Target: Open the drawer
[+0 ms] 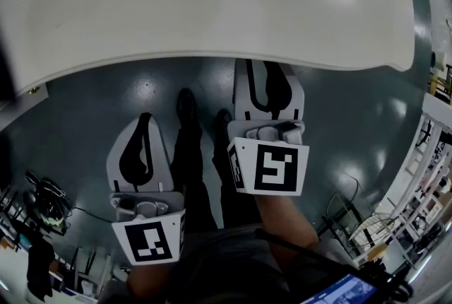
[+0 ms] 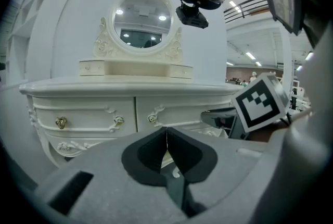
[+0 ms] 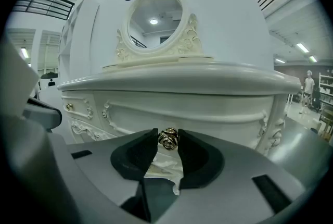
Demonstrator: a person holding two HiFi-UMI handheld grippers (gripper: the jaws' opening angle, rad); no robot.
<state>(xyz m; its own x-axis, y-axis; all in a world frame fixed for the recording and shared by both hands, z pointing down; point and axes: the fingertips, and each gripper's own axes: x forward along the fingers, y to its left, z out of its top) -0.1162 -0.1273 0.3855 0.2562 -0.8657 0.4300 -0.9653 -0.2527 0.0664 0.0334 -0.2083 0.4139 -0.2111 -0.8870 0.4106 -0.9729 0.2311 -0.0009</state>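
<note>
So the drawer (image 3: 208, 113) is the wide white one filling the middle of the right gripper view. Its long axis runs left to right across the frame and its carved front faces straight at the camera. Its little gold rose-shaped knob (image 3: 168, 139) sticks out toward the lens, just below frame centre. The right gripper (image 3: 167, 137) is clamped on that knob, with a dark pad touching each side of it.

The drawer sits right under the curved top of a white dressing table (image 3: 171, 79), which has an oval mirror (image 3: 155, 15) standing on top in the upper middle. There's a second drawer (image 3: 83, 108) at the left edge with its own small gold knob.

The left gripper (image 2: 166, 132) is holding nothing, jaws pressed together, hanging back from the dresser. In the head view it's at lower left over the dark floor (image 1: 92, 104), while the right gripper's tips reach under the tabletop edge.
</note>
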